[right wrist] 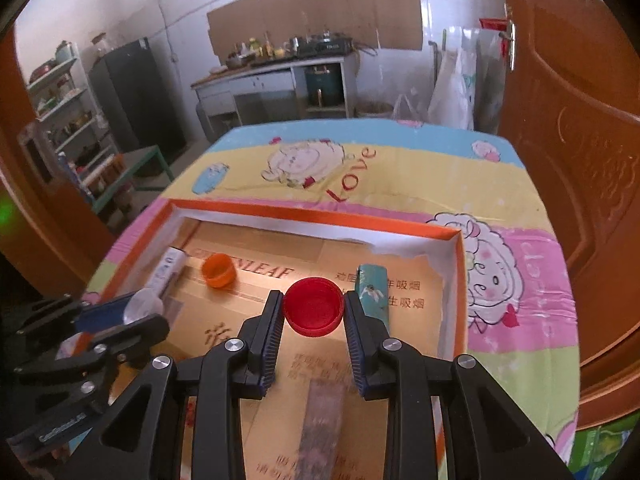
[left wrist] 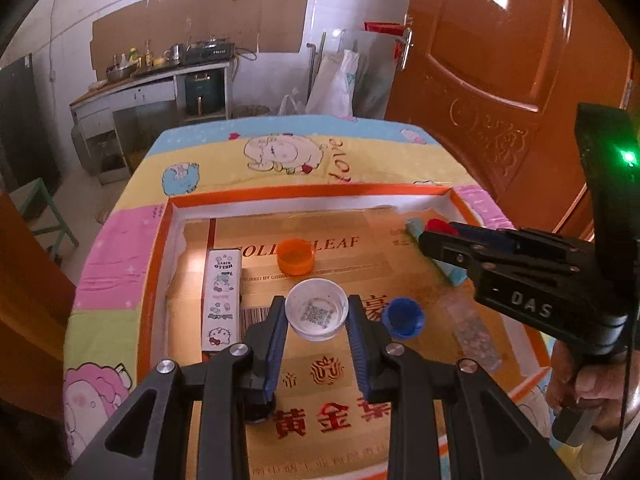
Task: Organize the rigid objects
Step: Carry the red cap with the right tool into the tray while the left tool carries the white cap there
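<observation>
My left gripper (left wrist: pixel 317 316) is shut on a white bottle cap (left wrist: pixel 317 309), held above the floor of the orange-rimmed cardboard tray (left wrist: pixel 312 192). My right gripper (right wrist: pixel 314 310) is shut on a red bottle cap (right wrist: pixel 314 306) over the tray's right part; it also shows in the left wrist view (left wrist: pixel 436 236). An orange cap (left wrist: pixel 296 255) lies open side up at the tray's middle back. A blue cap (left wrist: pixel 403 317) lies just right of my left gripper. A white Hello Kitty box (left wrist: pixel 222 298) lies along the tray's left side. A teal box (right wrist: pixel 373 292) lies at the right.
A clear flat packet (left wrist: pixel 474 334) lies in the tray's right front. The tray (right wrist: pixel 304 214) sits on a table with a cartoon cloth (right wrist: pixel 400 176). An orange door (left wrist: pixel 500 60) stands close on the right. A kitchen counter (left wrist: pixel 152 80) is at the far wall.
</observation>
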